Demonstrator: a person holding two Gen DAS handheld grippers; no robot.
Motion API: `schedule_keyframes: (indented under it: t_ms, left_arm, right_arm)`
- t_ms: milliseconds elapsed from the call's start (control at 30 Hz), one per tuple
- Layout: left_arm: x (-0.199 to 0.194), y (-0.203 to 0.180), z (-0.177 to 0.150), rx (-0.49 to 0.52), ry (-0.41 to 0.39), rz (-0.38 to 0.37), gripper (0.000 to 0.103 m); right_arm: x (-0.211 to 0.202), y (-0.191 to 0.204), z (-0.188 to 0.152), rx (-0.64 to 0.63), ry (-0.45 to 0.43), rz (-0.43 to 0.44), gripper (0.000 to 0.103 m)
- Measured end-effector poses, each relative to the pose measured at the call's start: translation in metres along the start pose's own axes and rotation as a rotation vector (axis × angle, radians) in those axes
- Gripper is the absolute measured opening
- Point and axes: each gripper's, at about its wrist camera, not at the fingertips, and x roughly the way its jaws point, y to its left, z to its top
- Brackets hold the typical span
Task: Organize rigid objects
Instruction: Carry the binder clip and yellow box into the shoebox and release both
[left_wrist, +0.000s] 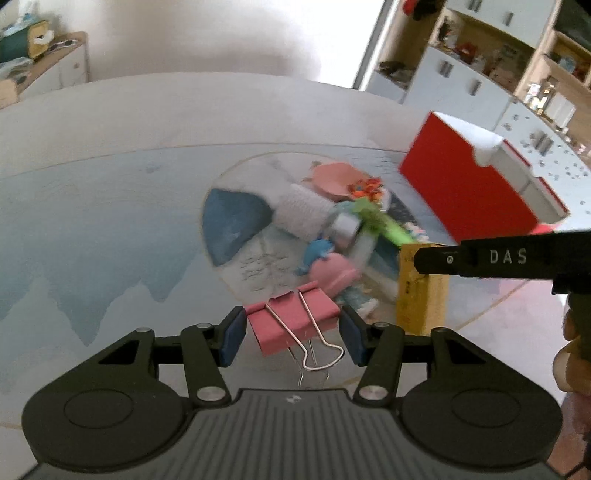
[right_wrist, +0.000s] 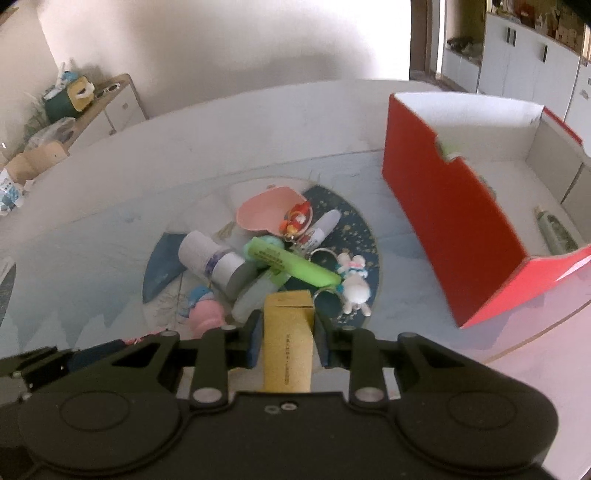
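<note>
The table carries a pale blue printed mat, and on its right side stands the red box, open at the top, white inside, with at least one slim item already lying on its floor. Left of the box, on a round patch of the mat, sits the pile of small things waiting to be sorted: a pink shell-shaped dish, a white tube, a green highlighter, a marker, a white rabbit keyring and a pink and blue toy, all touching or overlapping. The right gripper is closed on a small yellow carton, held upright between its blue pads just at the near edge of the pile. The left gripper has a pink binder clip between its pads; the left pad looks to touch the clip, but a gap at the right pad leaves it unclear whether the clip is truly gripped. The step in hand seems to be carrying picked items to the box. Next, each gripper likely needs to travel right, over the box's near wall, then open above the white floor.
</note>
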Motion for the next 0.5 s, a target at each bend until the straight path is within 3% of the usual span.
schedule_keyframes:
  t_ms: [500]
  left_arm:
    - [-0.025, -0.044, 0.028, 0.135, -0.043, -0.049, 0.050]
  right_arm:
    - [-0.057, -0.040, 0.009, 0.038, -0.092, 0.051, 0.028]
